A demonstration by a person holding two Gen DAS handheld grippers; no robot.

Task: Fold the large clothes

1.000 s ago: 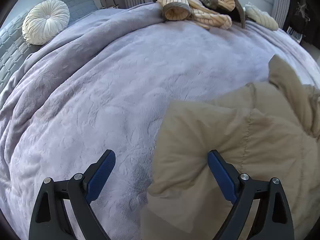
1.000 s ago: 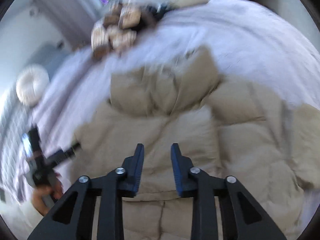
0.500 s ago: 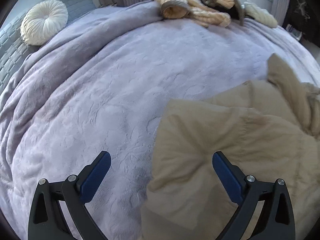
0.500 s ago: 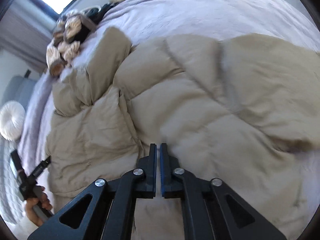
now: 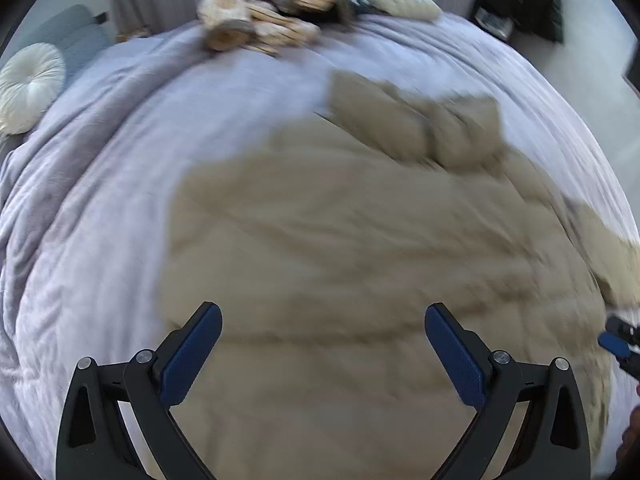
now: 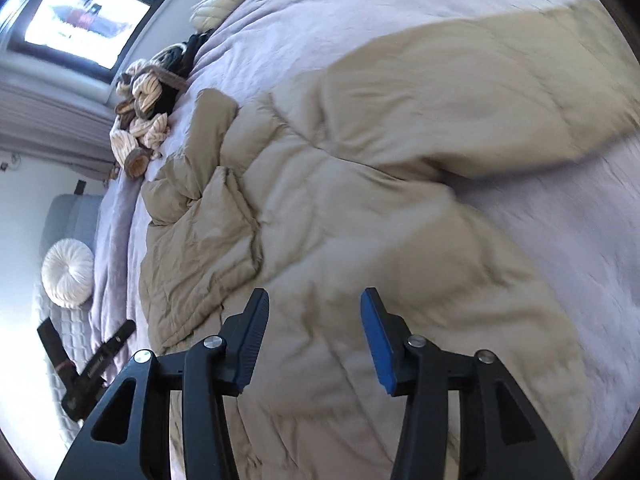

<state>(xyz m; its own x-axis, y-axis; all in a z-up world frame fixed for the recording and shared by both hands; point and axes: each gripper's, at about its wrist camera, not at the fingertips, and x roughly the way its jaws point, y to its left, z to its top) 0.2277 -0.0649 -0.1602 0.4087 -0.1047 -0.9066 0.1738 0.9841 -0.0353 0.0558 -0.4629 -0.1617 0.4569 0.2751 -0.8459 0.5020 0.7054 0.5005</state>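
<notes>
A large beige quilted puffer jacket lies spread on a lavender bed cover. My left gripper is wide open and empty, just above the jacket's near part. In the right wrist view the jacket fills the middle, with one sleeve reaching to the upper right and the collar toward the far side. My right gripper is open and empty over the jacket's lower body. The left gripper shows at the lower left there; the right gripper's tip shows at the left view's right edge.
A heap of striped cream and brown clothes lies at the far end of the bed, also in the right wrist view. A round white cushion rests on a grey headboard. A window is behind.
My left gripper swung right, from the jacket's left edge to over its body. My right gripper went from shut to open and shifted along the jacket.
</notes>
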